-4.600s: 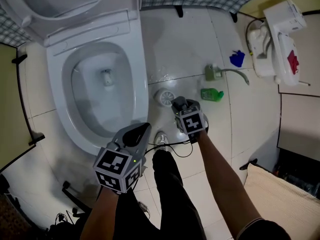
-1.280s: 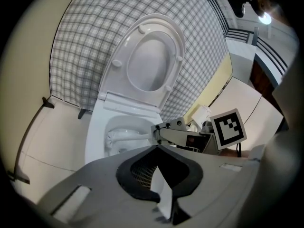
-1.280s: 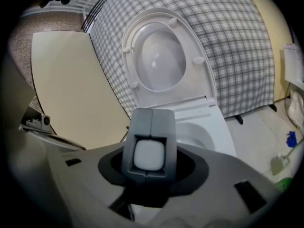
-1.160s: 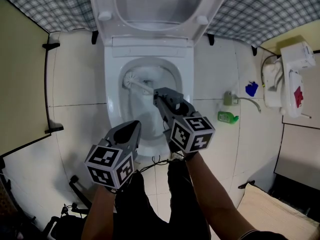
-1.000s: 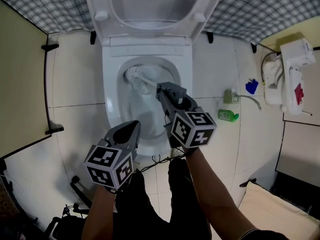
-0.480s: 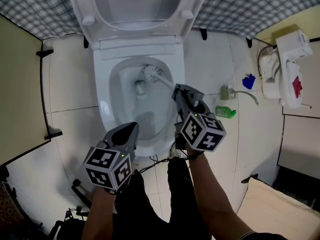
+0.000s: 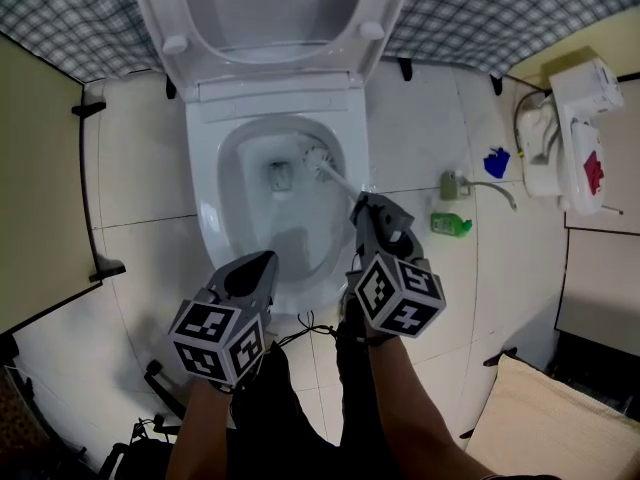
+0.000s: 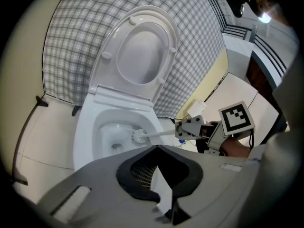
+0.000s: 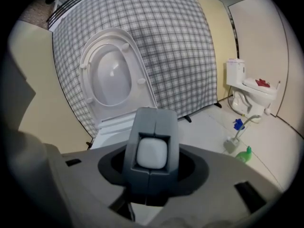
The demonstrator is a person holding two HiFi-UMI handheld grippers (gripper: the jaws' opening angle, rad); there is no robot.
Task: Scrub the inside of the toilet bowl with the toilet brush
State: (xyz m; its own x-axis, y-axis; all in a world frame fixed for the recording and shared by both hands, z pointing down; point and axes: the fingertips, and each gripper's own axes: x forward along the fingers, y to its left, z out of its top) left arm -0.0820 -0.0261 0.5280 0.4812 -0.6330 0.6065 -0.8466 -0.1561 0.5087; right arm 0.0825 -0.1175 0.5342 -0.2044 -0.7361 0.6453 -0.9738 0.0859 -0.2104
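A white toilet brush [image 7: 318,158] had its round bristle head down inside the white ceramic toilet bowl [image 7: 208,218]. The head lay against the bowl's right inner wall, just right of the drain opening. The brush's straight white handle slanted near and right, over the bowl's right rim, into the right gripper [image 7: 372,213]. That gripper's grey jaws were clamped on the end of the handle.

The left gripper [image 7: 255,265] hung over the bowl's near rim, left of the brush and apart from it. Its jaws were together with nothing between them.

The white toilet seat and lid [image 7: 270,8] stood raised at the far side, against a grey-and-white checked cloth [image 7: 60,18]. On the pale tiled floor [image 7: 150,168] right of the toilet lay a green plastic bottle [image 7: 450,224].
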